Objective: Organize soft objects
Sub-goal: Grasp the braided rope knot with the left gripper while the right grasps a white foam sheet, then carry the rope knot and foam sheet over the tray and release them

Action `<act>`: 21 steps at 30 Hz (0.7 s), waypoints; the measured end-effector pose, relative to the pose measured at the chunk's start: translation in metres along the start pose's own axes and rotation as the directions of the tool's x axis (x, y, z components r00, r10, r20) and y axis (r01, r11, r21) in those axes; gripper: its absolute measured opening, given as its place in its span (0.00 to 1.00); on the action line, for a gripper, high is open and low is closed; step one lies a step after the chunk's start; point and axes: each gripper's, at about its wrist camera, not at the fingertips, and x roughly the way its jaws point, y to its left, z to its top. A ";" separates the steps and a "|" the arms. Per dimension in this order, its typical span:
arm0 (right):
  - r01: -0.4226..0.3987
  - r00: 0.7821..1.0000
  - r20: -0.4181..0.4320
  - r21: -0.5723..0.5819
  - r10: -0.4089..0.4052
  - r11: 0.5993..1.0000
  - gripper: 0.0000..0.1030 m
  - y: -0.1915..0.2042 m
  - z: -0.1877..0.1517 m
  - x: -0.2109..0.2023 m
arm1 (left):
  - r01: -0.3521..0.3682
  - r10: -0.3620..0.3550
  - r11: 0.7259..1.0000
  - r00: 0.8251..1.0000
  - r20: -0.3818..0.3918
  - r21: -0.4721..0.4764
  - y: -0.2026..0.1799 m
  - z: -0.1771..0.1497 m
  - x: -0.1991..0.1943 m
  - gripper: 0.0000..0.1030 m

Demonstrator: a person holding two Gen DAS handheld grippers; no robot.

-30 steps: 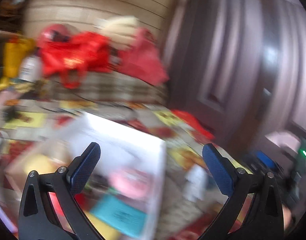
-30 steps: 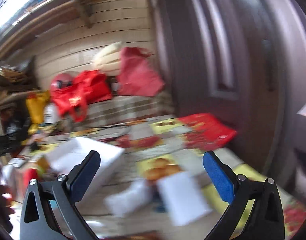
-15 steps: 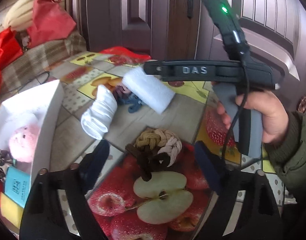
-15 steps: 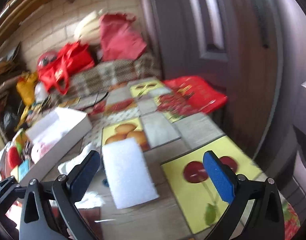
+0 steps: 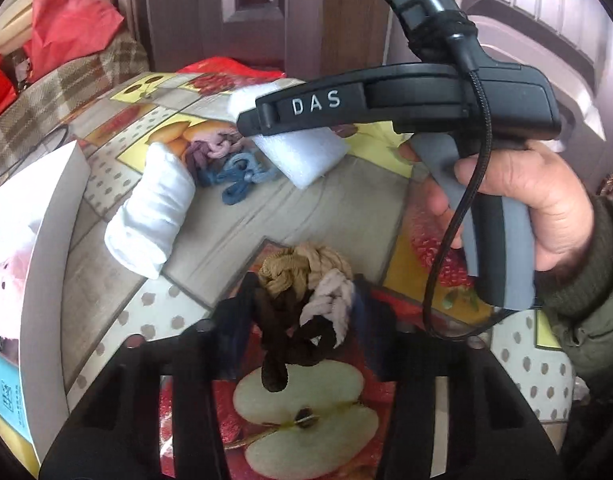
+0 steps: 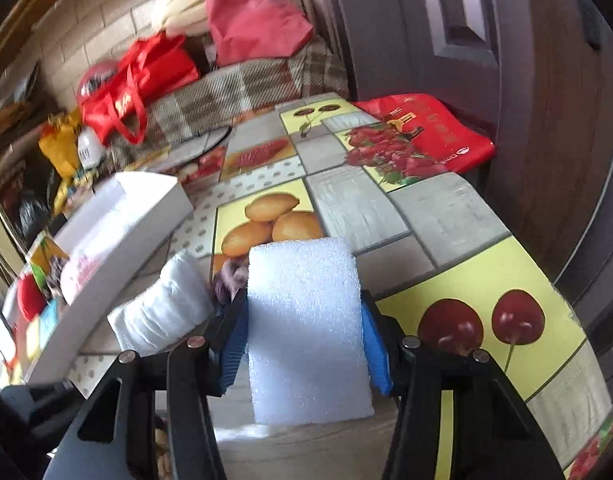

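Observation:
My left gripper [image 5: 302,332] has its fingers closed against a knotted bundle of tan, white and dark brown braided cords [image 5: 306,300] on the fruit-print tablecloth. My right gripper [image 6: 304,334] is shut on a white foam block [image 6: 306,320], which also shows in the left wrist view [image 5: 302,152] under the right tool. A rolled white cloth [image 5: 154,216] lies left of it, also in the right wrist view [image 6: 166,304]. A pink, purple and blue cord bundle [image 5: 226,160] lies between cloth and foam.
A white box [image 6: 126,216] at the left holds a pink plush [image 5: 2,276] and other small items. Red bags [image 6: 146,76] sit on a plaid-covered seat behind the table. A dark door [image 6: 506,40] stands at the right, and a red bag [image 6: 426,132] lies at the table's far edge.
Both grippers have come down to the table and closed: the left around the braided cord bundle, the right on the foam block. Both were open before.

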 end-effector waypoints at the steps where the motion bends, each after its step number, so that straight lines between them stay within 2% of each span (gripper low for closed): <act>1: 0.000 1.000 0.021 0.000 0.000 1.000 0.51 0.000 -0.001 -0.005 | -0.011 0.011 1.000 1.000 0.013 0.006 -0.002 -0.001 -0.003 0.40; 6: -0.013 0.989 0.148 -0.003 0.013 1.000 0.51 0.006 -0.006 -0.032 | -0.070 0.065 0.997 0.987 0.144 0.032 -0.012 -0.007 -0.030 0.40; 10: -0.026 0.977 0.213 0.006 0.024 1.000 0.51 0.007 -0.010 -0.046 | -0.111 0.106 0.994 0.952 0.286 0.001 -0.010 -0.018 -0.062 0.40; 13: -0.025 0.969 0.244 -0.003 0.025 1.000 0.51 0.013 -0.011 -0.050 | -0.136 0.139 0.990 0.926 0.350 -0.031 -0.006 -0.025 -0.078 0.40; 15: -0.025 0.968 0.250 -0.022 0.030 0.999 0.51 0.019 -0.012 -0.052 | -0.155 0.167 0.986 0.909 0.381 -0.062 0.002 -0.032 -0.088 0.40; 21: -0.032 0.963 0.265 -0.049 0.044 0.998 0.51 0.032 -0.016 -0.056 | -0.188 0.235 0.970 0.877 0.420 -0.153 0.035 -0.038 -0.103 0.40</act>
